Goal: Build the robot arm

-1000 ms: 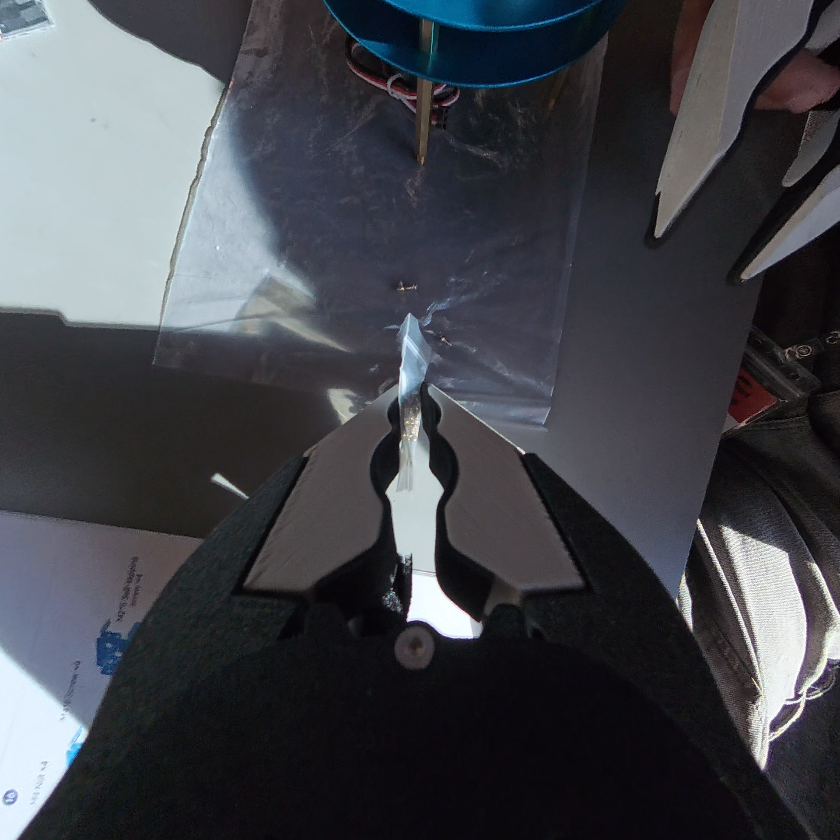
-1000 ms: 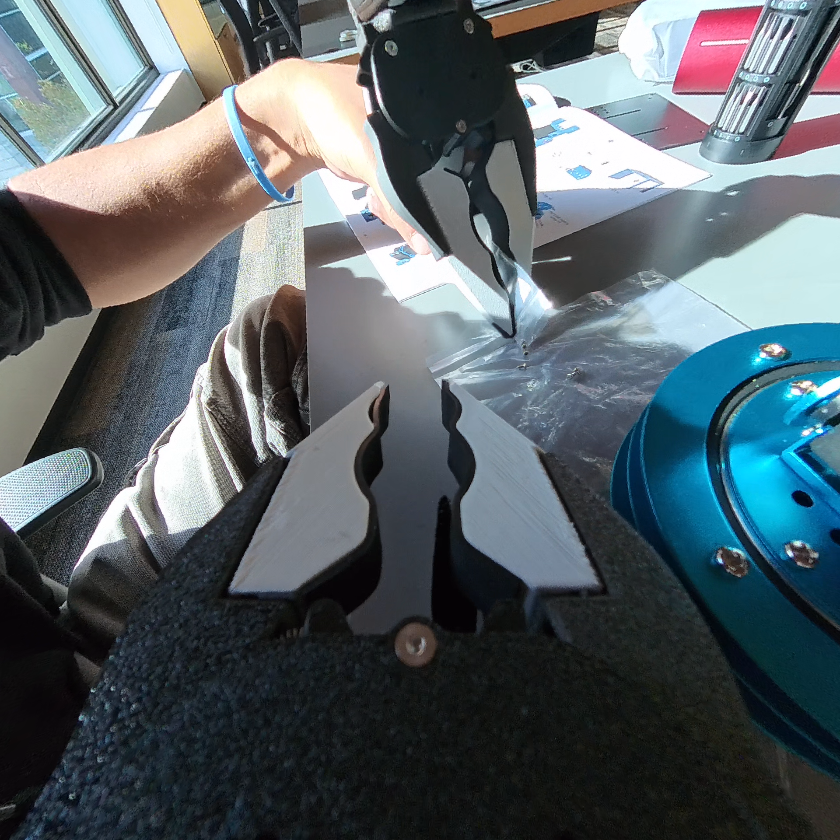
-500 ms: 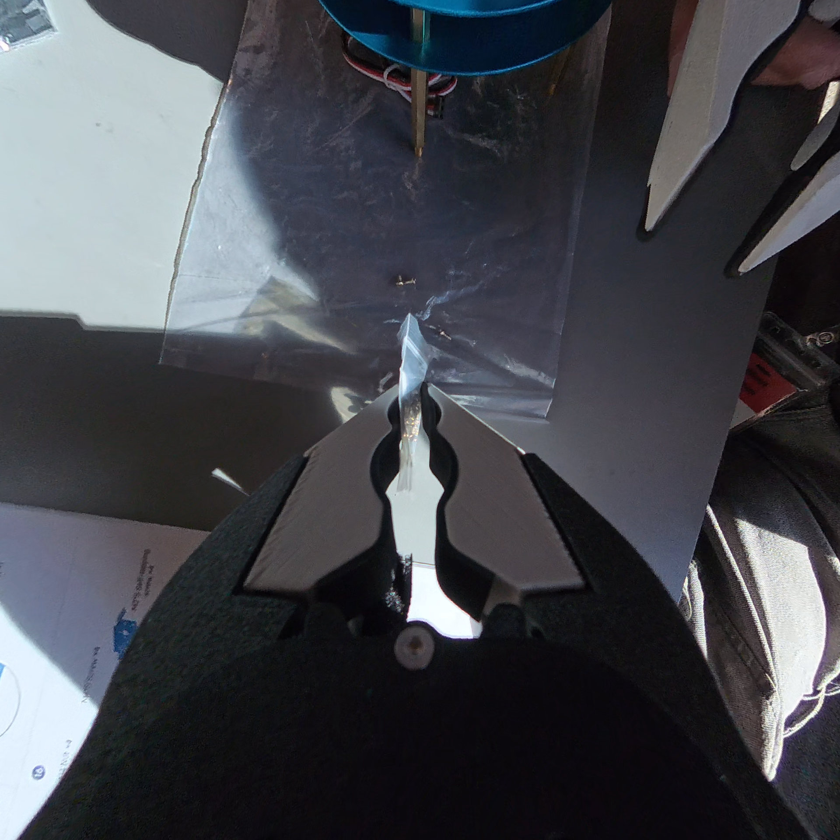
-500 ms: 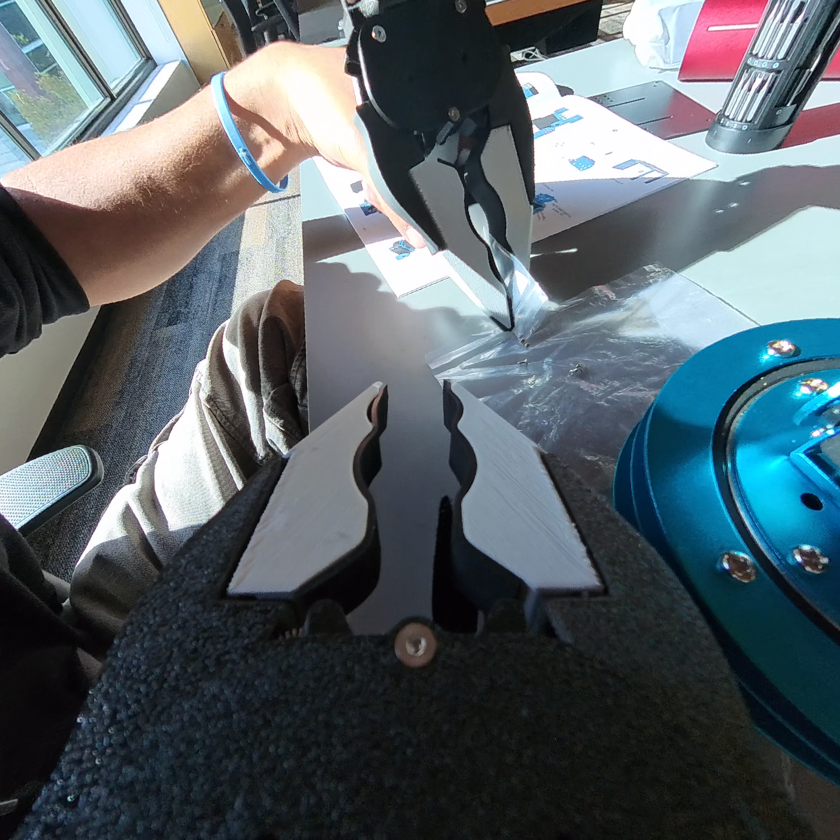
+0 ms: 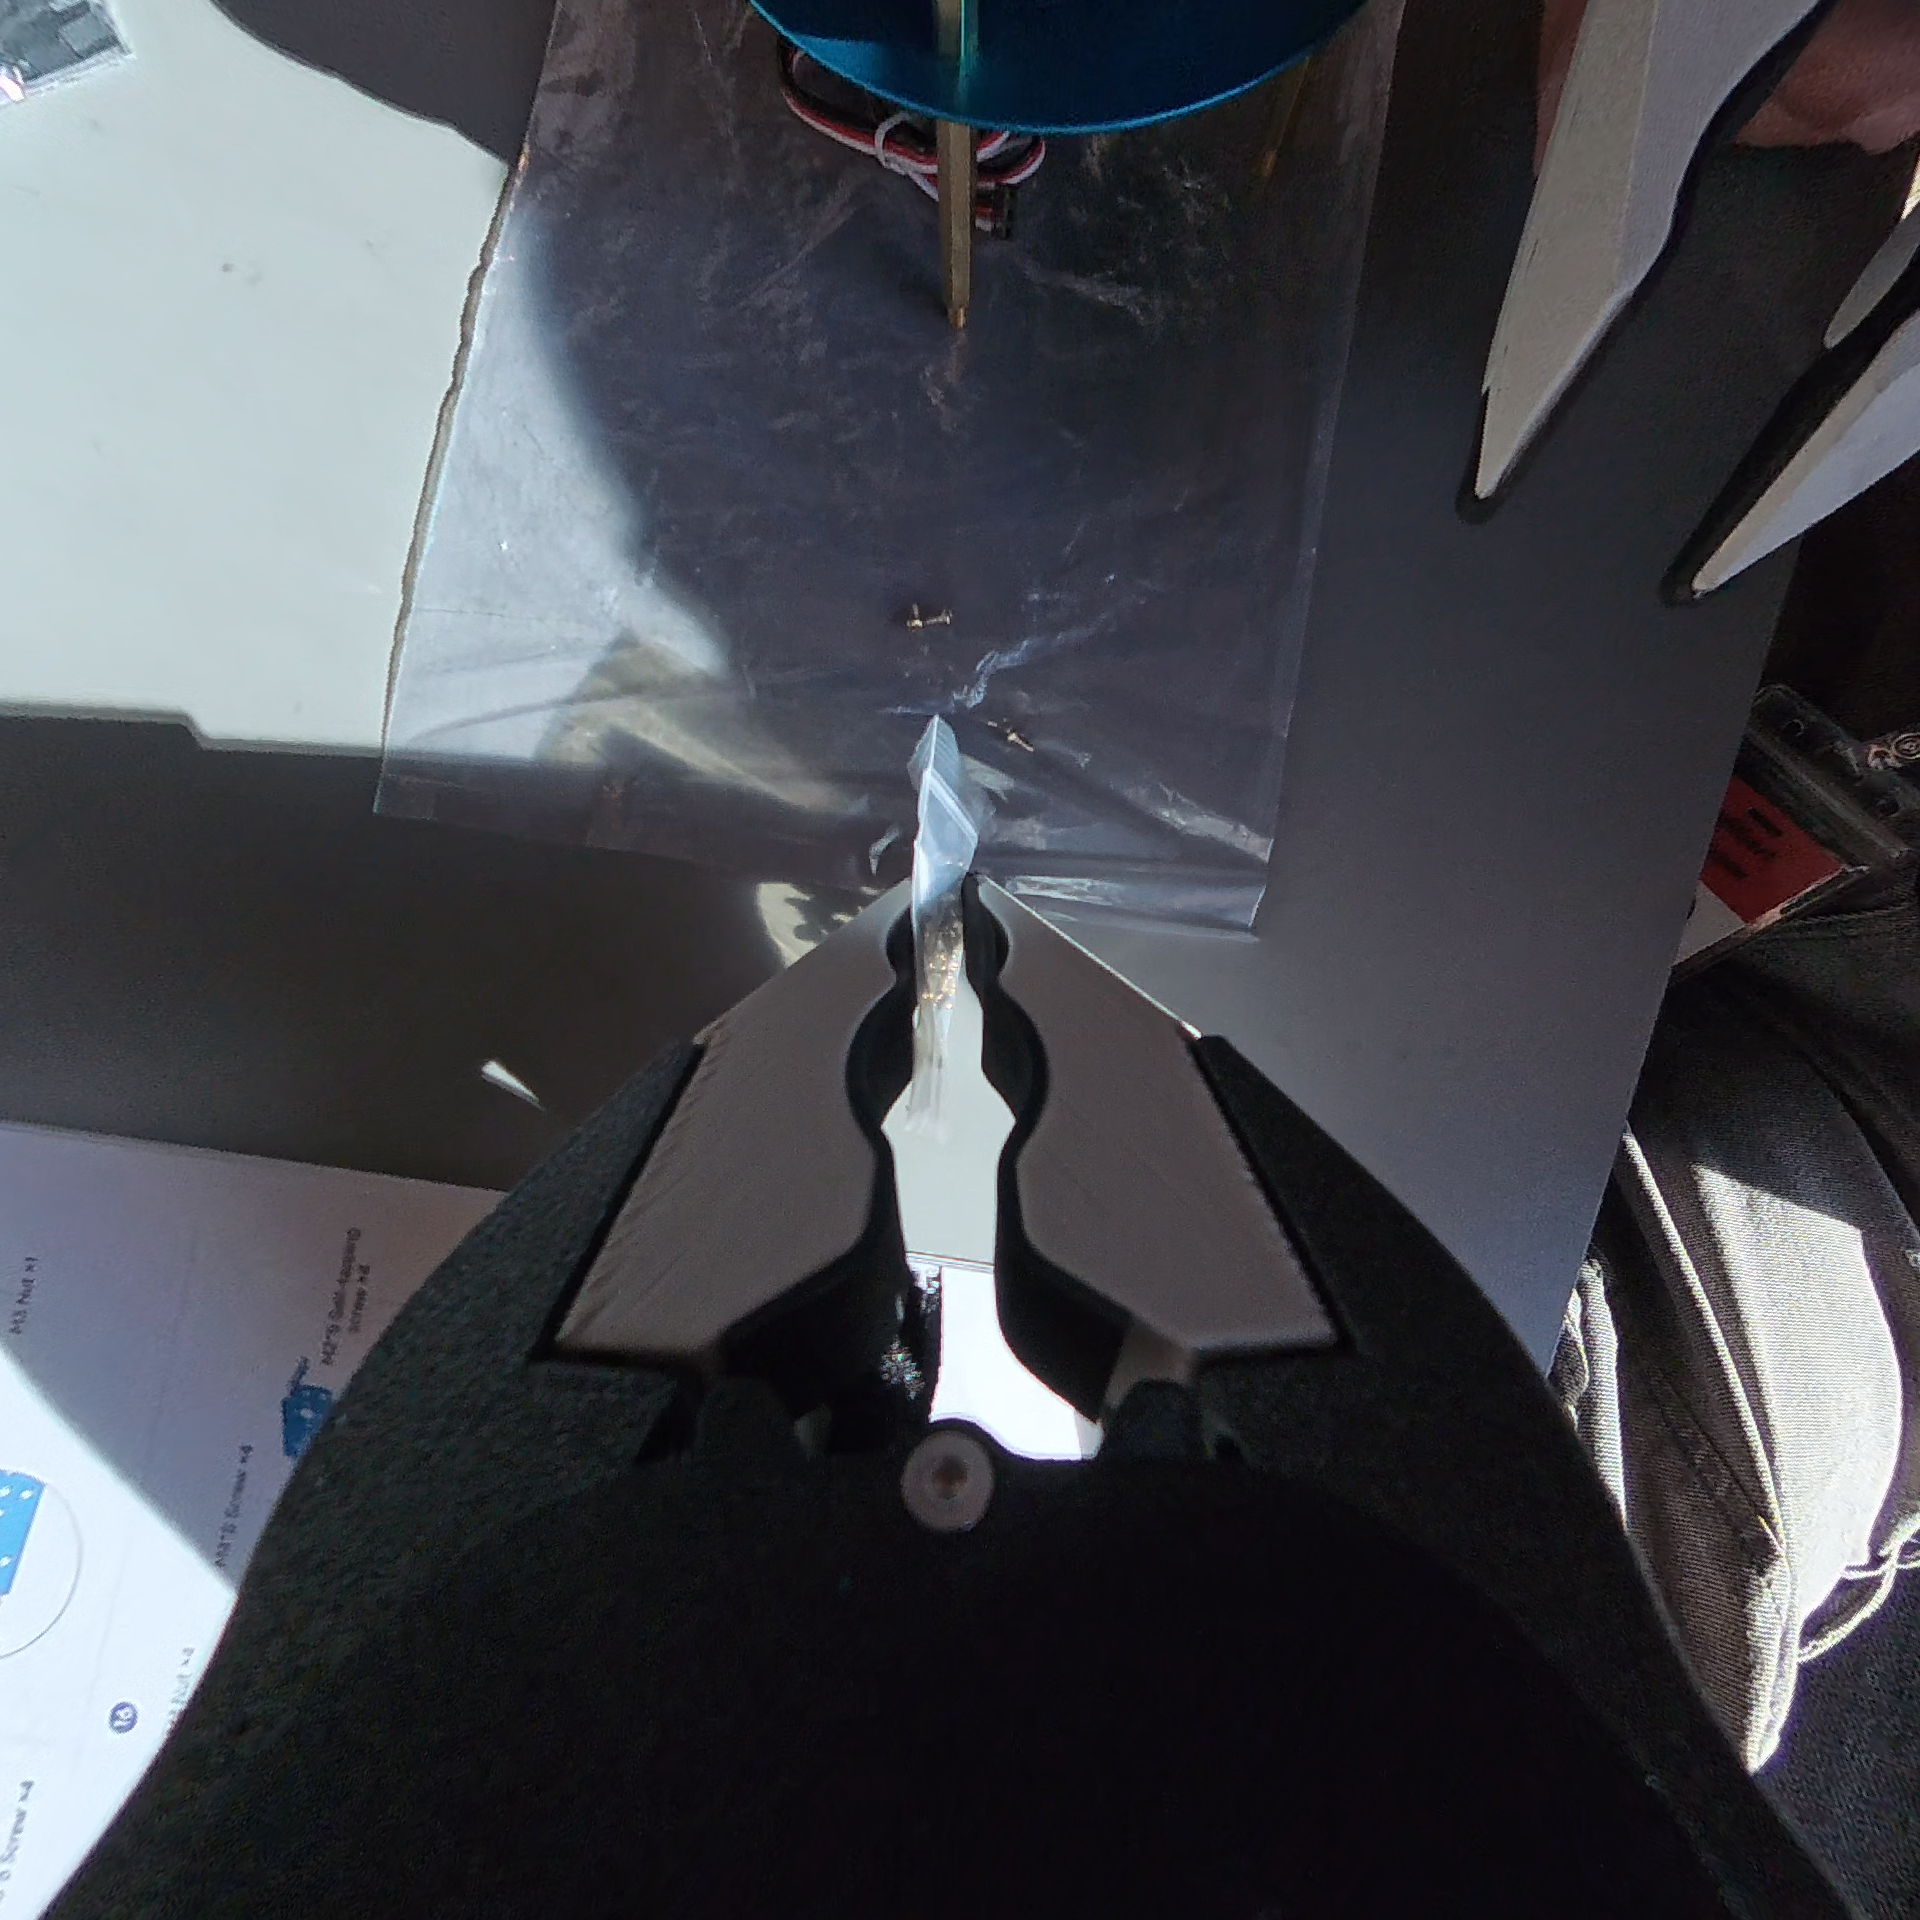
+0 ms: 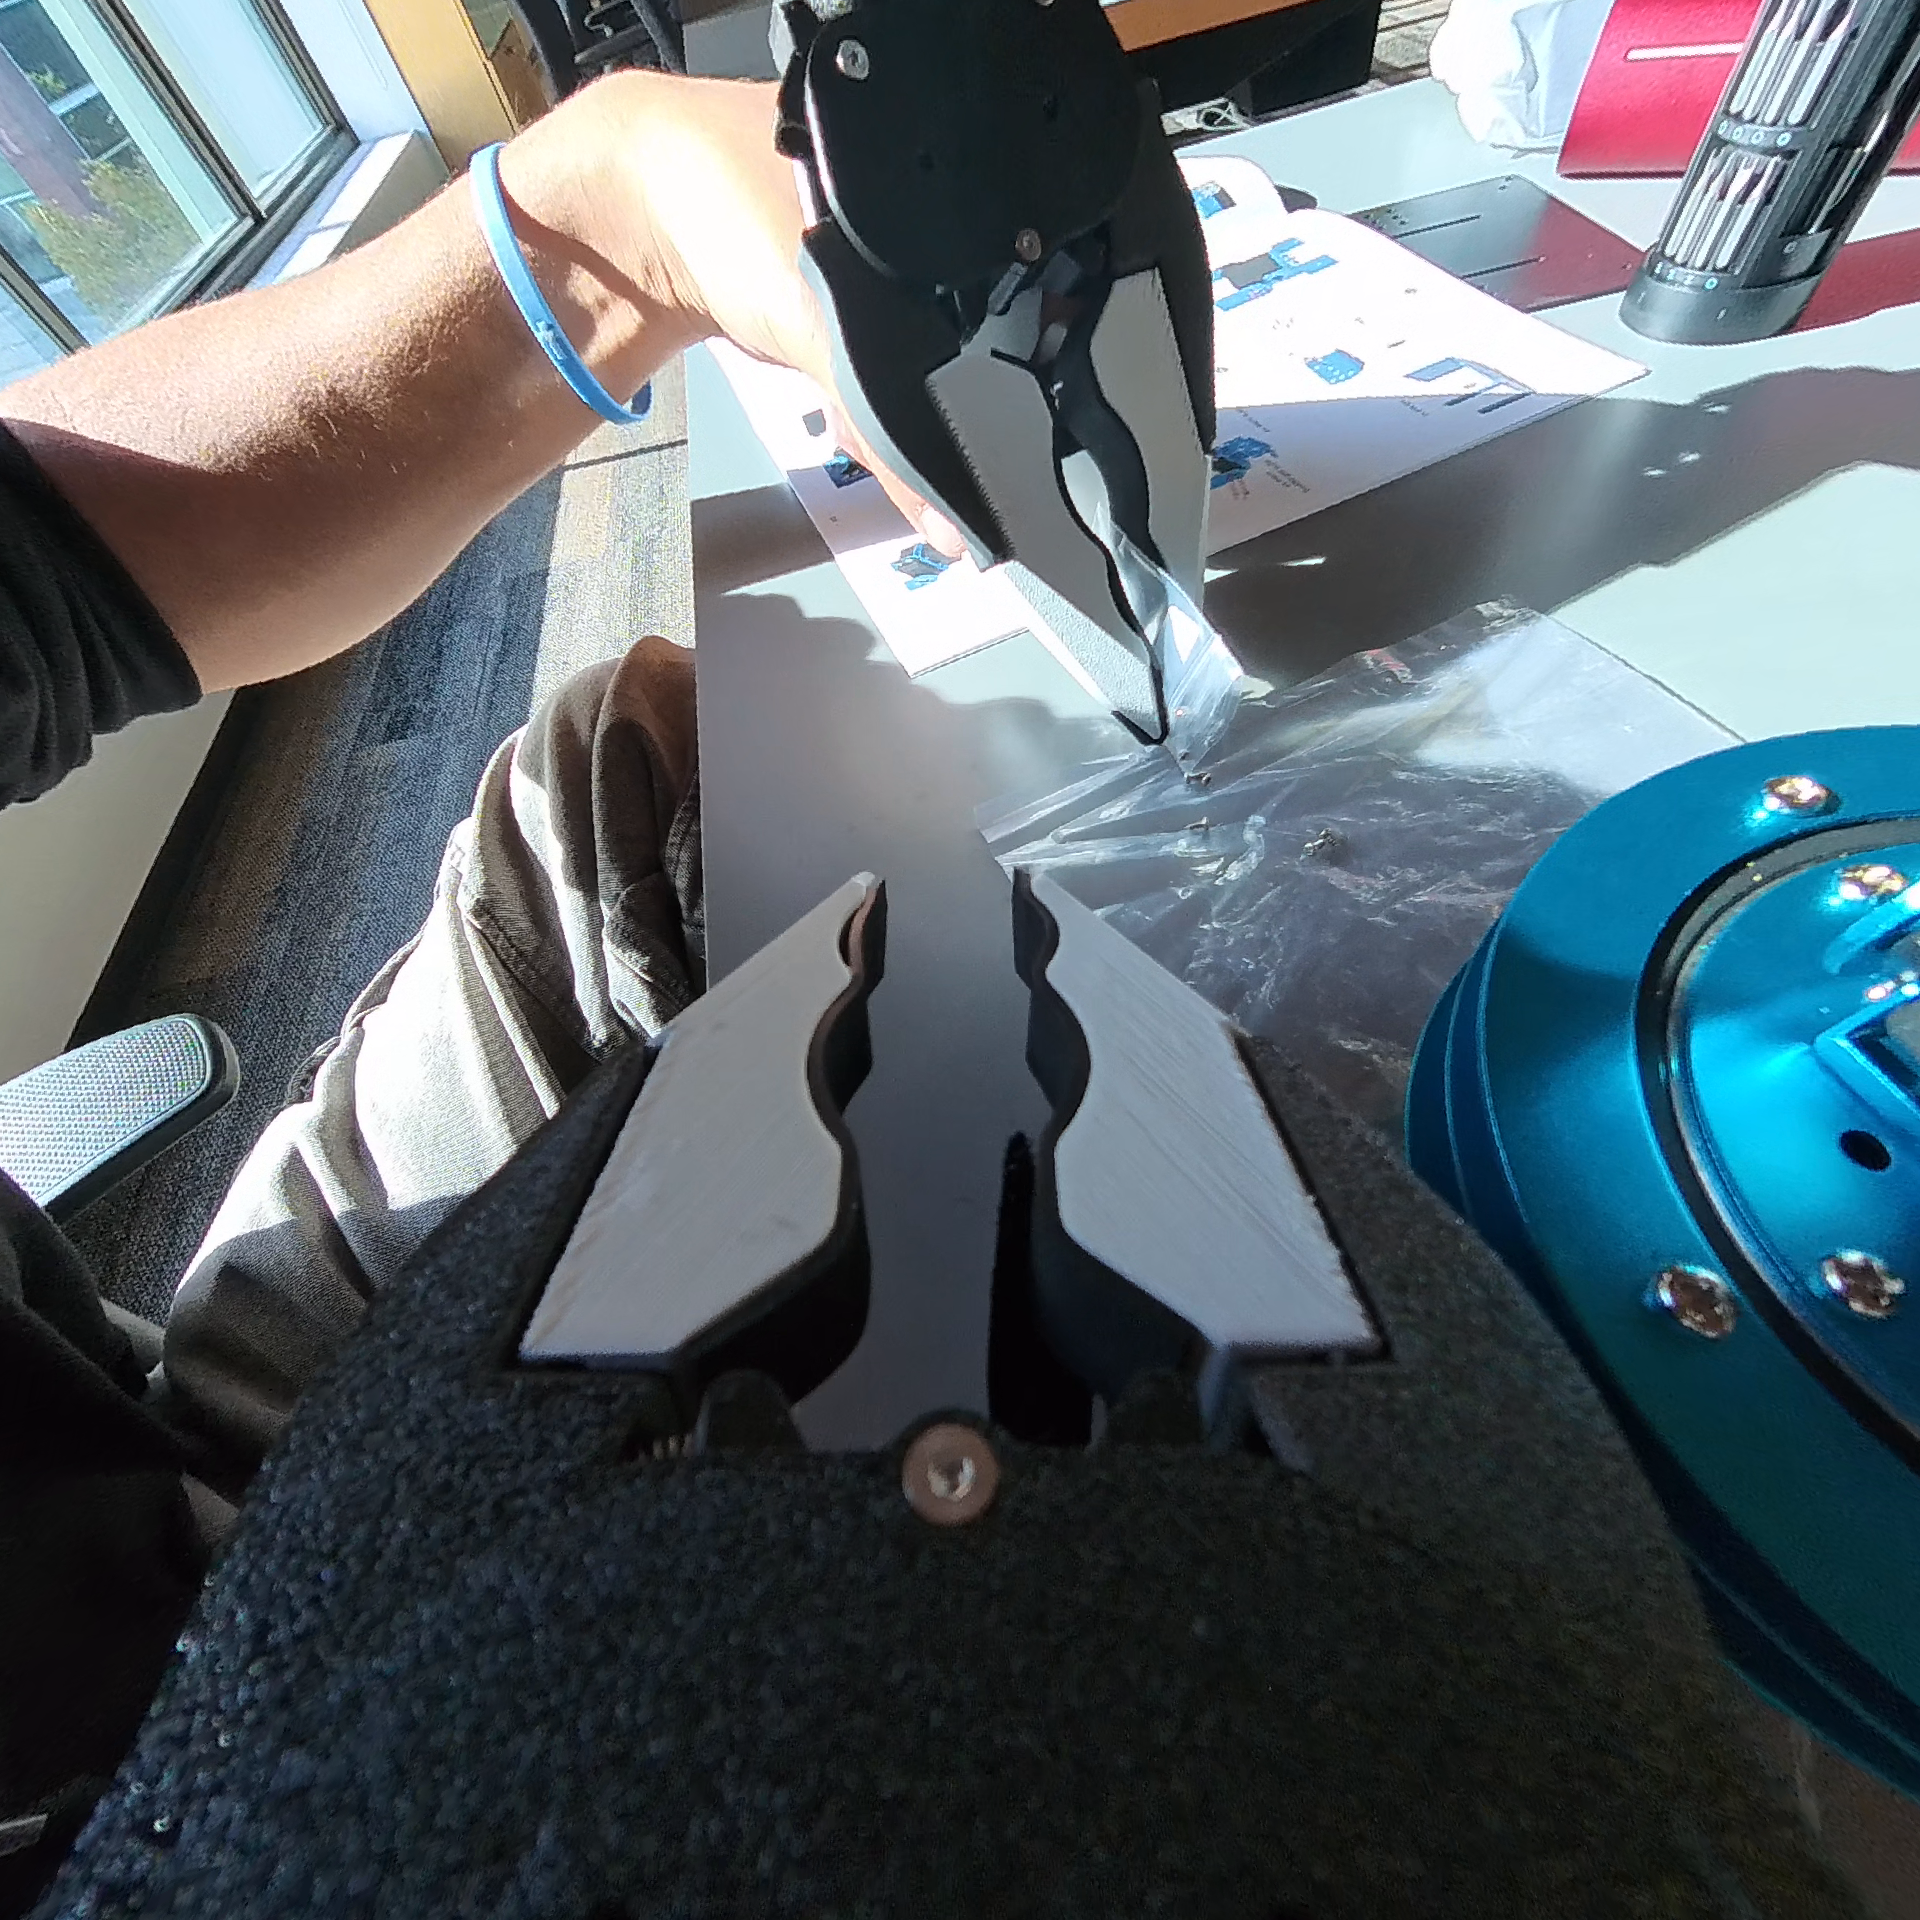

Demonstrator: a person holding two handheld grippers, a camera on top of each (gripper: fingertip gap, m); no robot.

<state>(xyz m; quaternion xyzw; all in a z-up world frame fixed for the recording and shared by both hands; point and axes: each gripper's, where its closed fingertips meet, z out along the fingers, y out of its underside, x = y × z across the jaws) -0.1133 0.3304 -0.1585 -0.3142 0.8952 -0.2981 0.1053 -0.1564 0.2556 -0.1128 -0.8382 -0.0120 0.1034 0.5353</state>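
Note:
My left gripper (image 5: 961,888) is shut on a small clear plastic bag (image 5: 940,810) and holds it tipped over a large clear plastic sheet (image 5: 779,468) on the grey table. Tiny screws (image 5: 928,620) lie on the sheet just beyond the bag. In the right wrist view the left gripper (image 6: 1153,717) points down at the sheet (image 6: 1403,748) with the small bag (image 6: 1184,634) between its fingers and screws (image 6: 1200,774) under it. My right gripper (image 6: 945,894) is open and empty above the table's edge, beside a blue round metal device (image 6: 1714,1195).
The blue device (image 5: 1039,62) stands on the far end of the sheet on a brass leg (image 5: 954,208). Printed paper sheets (image 6: 1351,416) lie behind the left gripper. A black cylindrical tool holder (image 6: 1756,187) stands at the back right. A person's leg (image 6: 499,987) is beside the table edge.
The left gripper has drawn back slightly from the blue device, still shut on the small bag. The right gripper has hardly moved and stays open.

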